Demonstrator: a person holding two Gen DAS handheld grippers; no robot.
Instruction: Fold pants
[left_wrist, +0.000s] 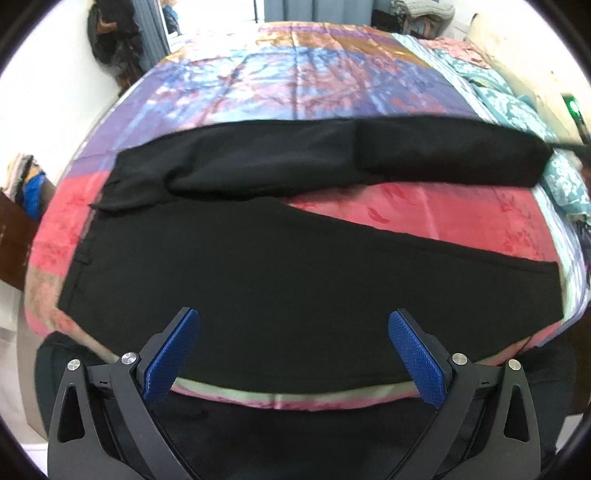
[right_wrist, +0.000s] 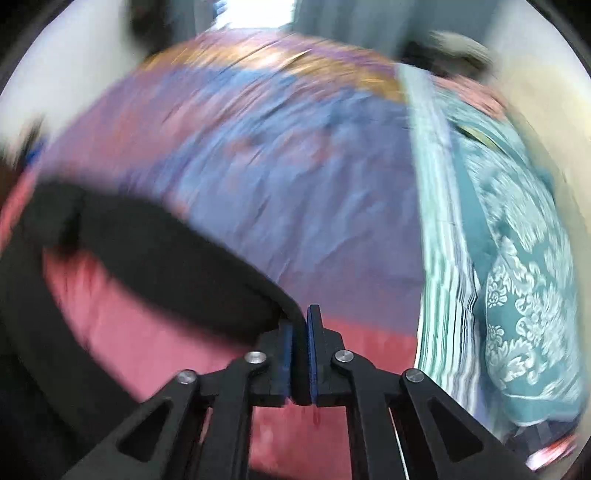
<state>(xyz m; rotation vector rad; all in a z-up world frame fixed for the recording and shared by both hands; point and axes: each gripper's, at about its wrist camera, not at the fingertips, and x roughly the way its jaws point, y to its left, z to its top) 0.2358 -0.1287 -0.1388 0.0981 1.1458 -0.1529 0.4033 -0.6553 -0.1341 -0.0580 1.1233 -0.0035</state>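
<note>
Right wrist: right tongs (right_wrist: 300, 332) pinch black pants (right_wrist: 155, 254) hem.

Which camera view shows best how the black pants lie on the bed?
The left wrist view: it is sharp and shows the black pants spread on the bed, one leg apart from the other. The right wrist view is blurred and shows only one leg, pinched in the right gripper.
</note>
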